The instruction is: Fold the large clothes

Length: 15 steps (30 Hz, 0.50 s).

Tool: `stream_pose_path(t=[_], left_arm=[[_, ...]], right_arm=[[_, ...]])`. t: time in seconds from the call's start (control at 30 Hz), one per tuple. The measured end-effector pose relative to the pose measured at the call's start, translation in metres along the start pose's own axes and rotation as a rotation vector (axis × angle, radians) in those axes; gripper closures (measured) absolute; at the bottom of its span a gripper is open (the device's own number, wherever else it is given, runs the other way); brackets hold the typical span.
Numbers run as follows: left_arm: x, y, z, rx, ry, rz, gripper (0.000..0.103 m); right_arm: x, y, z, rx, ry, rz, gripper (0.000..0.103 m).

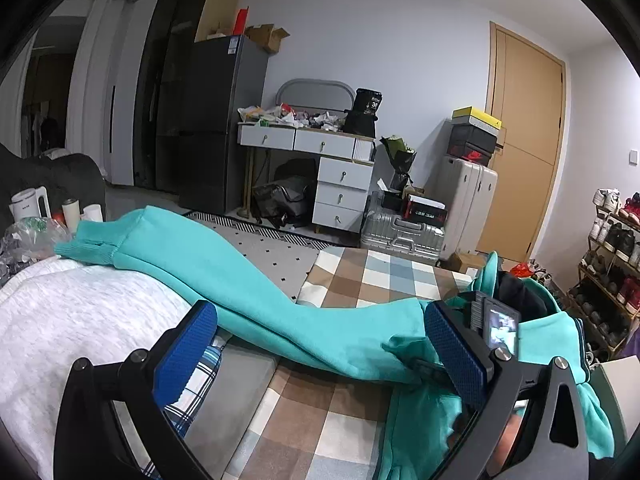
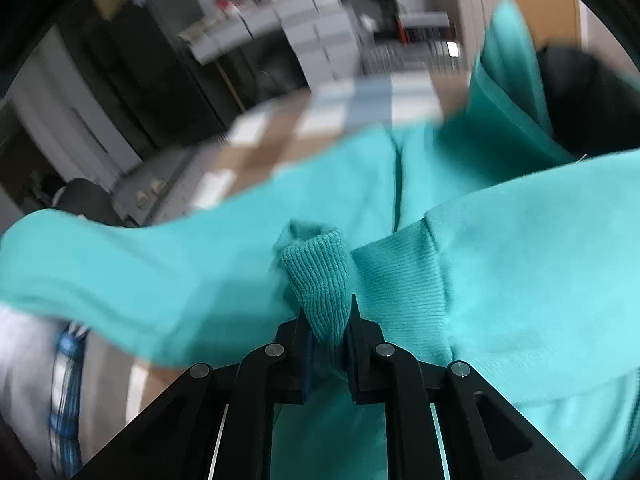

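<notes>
A large teal sweatshirt is stretched across the checkered bed cover, one sleeve reaching far left with its ribbed cuff on a white garment. My left gripper is open, blue pads wide apart, the teal sleeve lying beyond them. My right gripper is shut on a ribbed teal cuff of the sweatshirt and holds it up. The right gripper's body shows in the left wrist view, under the teal fabric.
A white garment and a plaid cloth lie at the left. Beyond the bed are a patterned rug, white drawers, suitcases, a dark fridge, a wooden door and a shoe rack.
</notes>
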<state>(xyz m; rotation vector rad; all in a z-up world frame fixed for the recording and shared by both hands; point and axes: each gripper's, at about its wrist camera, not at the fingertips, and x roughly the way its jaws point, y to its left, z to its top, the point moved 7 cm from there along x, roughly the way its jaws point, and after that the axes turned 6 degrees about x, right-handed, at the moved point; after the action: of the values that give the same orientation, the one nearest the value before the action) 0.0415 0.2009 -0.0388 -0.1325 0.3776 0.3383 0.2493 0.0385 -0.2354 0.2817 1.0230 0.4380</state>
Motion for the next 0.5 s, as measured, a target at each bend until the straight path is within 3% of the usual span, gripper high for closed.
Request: stream_pose_path(t=[0.1, 0.13, 0.2, 0.3, 0.4, 0.43, 0.5], left_arm=[[0.000, 0.001, 0.000, -0.005, 0.006, -0.012, 0.002], [-0.001, 0.001, 0.000, -0.008, 0.007, -0.016, 0.002], [-0.002, 0.000, 0.000, -0.013, 0.012, -0.027, 0.002], [-0.001, -0.007, -0.002, -0.005, 0.023, -0.040, 0.002], [-0.001, -0.017, -0.004, 0.015, 0.028, -0.048, 0.002], [0.000, -0.021, -0.005, 0.029, 0.029, -0.046, 0.002], [0.002, -0.029, -0.006, 0.058, 0.034, -0.044, 0.002]], right_arm=[[-0.010, 0.009, -0.002, -0.048, 0.079, 0.132, 0.051], [-0.021, 0.009, -0.002, -0.082, 0.106, 0.157, 0.043], [-0.049, 0.001, 0.005, -0.133, 0.087, 0.184, 0.042], [-0.106, -0.033, 0.034, -0.151, -0.033, 0.187, 0.028], [-0.161, -0.099, 0.085, -0.121, -0.218, 0.021, 0.009], [-0.175, -0.129, 0.106, -0.113, -0.273, -0.078, 0.008], [-0.180, -0.171, 0.133, -0.121, -0.263, -0.268, 0.008]])
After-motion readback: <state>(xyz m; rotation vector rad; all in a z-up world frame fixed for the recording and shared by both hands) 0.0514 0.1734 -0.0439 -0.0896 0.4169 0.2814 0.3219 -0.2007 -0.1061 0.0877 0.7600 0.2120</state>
